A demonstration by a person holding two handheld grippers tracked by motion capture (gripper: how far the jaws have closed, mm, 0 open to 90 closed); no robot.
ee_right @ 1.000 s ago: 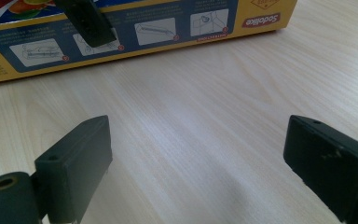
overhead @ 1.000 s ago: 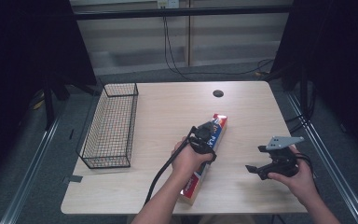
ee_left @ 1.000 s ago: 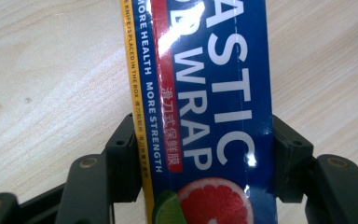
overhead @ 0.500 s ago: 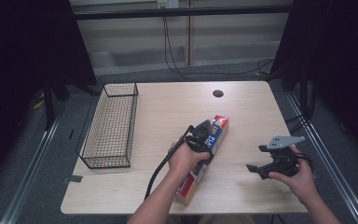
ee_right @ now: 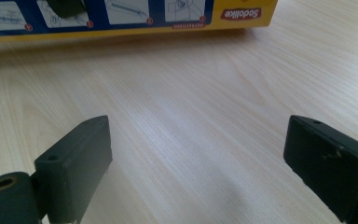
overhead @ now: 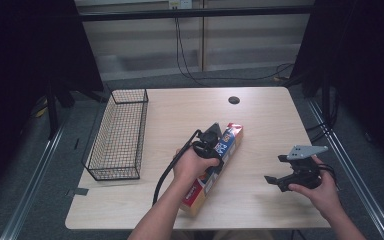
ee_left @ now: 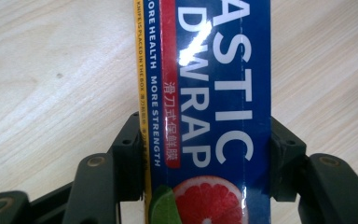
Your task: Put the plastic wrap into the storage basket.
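A pale wooden bench (overhead: 260, 115) stands in a dim room, with grey floor around it and dark curtains on both sides.

Nearest, two forearms reach in over the bench's near edge. The right hand (overhead: 317, 192), close to the near right corner, holds the right gripper (overhead: 276, 171), whose jaws stand wide apart with nothing between them, pointing across the bench toward the box. In the right gripper view only bare wood lies between the two black jaws, and the box's yellow edge runs along the top.

Toward the middle of the near half, the left hand (overhead: 192, 165) holds the left gripper (ee_left: 205, 158) clamped on a long box of plastic wrap (overhead: 215, 167). In the left gripper view each jaw presses against one long side of the box, whose blue face carries white lettering, a yellow stripe and a picture of grapefruit and lime. The box lies slantwise, one end near the bench's near edge and the other reaching toward the centre. A black cable (overhead: 166, 172) trails from this gripper back to the near edge.

Farther off, a black wire basket (overhead: 120, 132) sits along the left edge. A small dark round hole (overhead: 234, 100) marks the bench near its far edge.
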